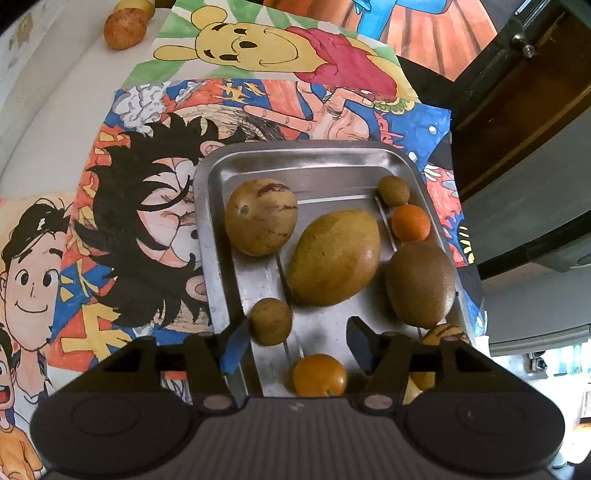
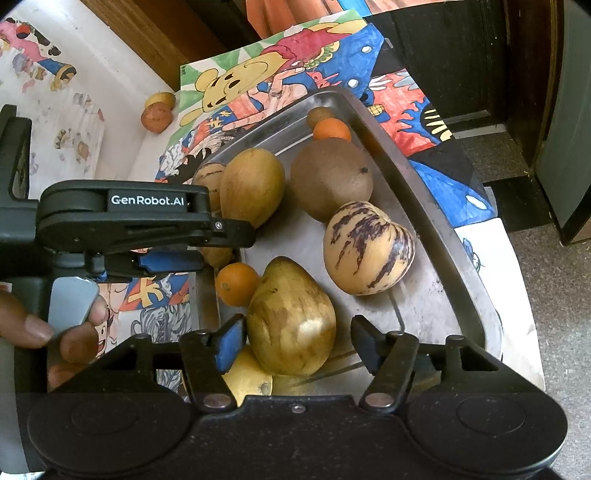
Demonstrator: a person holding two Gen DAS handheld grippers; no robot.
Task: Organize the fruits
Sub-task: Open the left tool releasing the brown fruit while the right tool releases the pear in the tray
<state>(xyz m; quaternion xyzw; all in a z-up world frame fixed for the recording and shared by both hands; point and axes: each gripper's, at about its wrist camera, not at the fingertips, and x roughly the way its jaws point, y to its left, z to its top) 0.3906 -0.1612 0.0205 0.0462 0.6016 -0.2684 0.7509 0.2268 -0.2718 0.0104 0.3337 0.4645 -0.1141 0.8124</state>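
A steel tray (image 1: 295,149) (image 2: 406,170) holds several fruits: a mango (image 1: 334,256), a kiwi (image 1: 421,284), a striped melon (image 1: 260,216) and small oranges. My left gripper (image 1: 298,343) is open over the tray's near end. A small brown round fruit (image 1: 270,321) sits against its left finger, and an orange (image 1: 319,374) lies below the gap. My right gripper (image 2: 299,341) is open around a yellow-brown pear-shaped fruit (image 2: 291,321) resting in the tray; its right finger stands clear of the fruit. A second striped melon (image 2: 367,247) lies just beyond.
Two fruits, a reddish-brown one (image 1: 125,28) (image 2: 157,116) and a yellow one (image 2: 159,99), lie off the tray on the white surface at the far left. Cartoon drawings (image 1: 129,206) cover the table. A hand (image 2: 37,325) holds the left gripper (image 2: 225,247). A dark door frame (image 1: 517,92) stands at the right.
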